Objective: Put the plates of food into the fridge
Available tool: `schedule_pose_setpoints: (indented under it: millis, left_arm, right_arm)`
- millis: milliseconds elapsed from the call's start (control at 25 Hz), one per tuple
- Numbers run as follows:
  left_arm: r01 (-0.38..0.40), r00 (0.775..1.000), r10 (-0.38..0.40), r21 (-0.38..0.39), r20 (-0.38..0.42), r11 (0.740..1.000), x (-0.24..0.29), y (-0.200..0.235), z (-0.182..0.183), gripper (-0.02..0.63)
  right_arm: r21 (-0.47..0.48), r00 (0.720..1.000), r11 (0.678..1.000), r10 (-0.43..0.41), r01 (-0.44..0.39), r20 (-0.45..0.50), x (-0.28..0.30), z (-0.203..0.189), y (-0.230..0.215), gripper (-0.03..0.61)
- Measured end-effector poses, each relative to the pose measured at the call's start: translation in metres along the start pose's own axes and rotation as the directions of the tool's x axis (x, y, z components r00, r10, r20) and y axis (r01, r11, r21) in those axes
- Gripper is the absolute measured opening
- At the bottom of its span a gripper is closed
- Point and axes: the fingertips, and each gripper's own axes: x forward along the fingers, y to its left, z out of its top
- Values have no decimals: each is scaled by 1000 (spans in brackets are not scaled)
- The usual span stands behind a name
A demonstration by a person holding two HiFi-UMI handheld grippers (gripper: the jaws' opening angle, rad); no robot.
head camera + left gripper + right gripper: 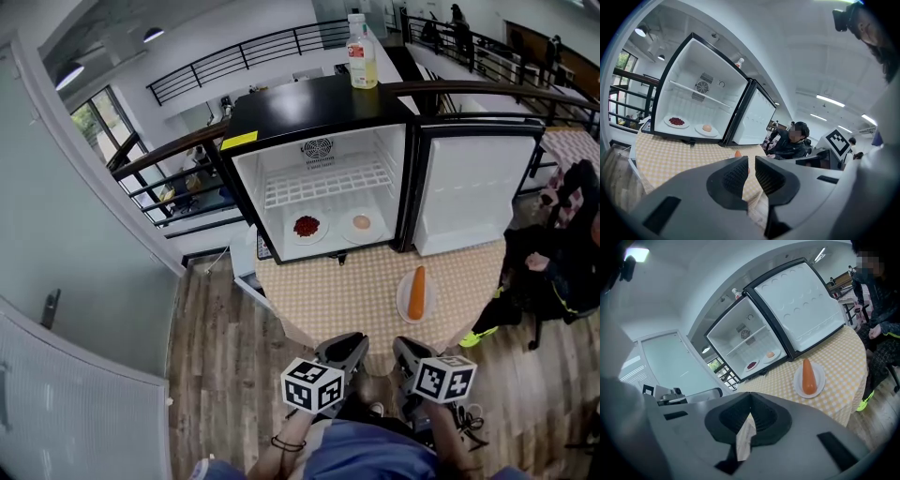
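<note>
Head view, left claw (pixel 345 350) slightly spread and empty, right claw (pixel 409 354) pressed together, both held low, tilted gently downward.

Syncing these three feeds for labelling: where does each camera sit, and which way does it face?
Head view: on the person's head, looking steeply down at the open fridge and checked table; left claw, right claw and a forearm show below.
Left gripper view: on the left claw, facing the fridge past slightly parted jaws.
Right gripper view: on the right claw, facing the carrot plate past shut jaws.
Shared: all show the fridge's two plates.
</note>
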Motion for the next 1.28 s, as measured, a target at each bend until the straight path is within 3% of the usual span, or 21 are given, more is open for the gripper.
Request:
schedule_pose_setpoints:
  millis: [320,520,800,1000,1280]
  left_arm:
    - [27,999,-27,-12,-43,1000,9,-3,-12,51]
    - [41,992,-38,18,-122,999,25,6,-23,51]
    - [79,975,-61,73,-214,994,79,32,-20,60]
    - [143,936,-103,95,-338,985,134,50,-26,114]
    - [211,842,-126,106,-524,972,200,74,-56,138]
  right_arm:
    - [30,1000,999,-25,25,14,-2,0,-13,15]
    - [79,998,995,-58,57,18,2,-1,-29,15]
    - [129,981,976,-185,177,57,9,23,-83,15]
    - [127,956,950,-291,284,42,24,35,-132,17]
    - [116,907,901,-420,419,-13,45,36,-203,17]
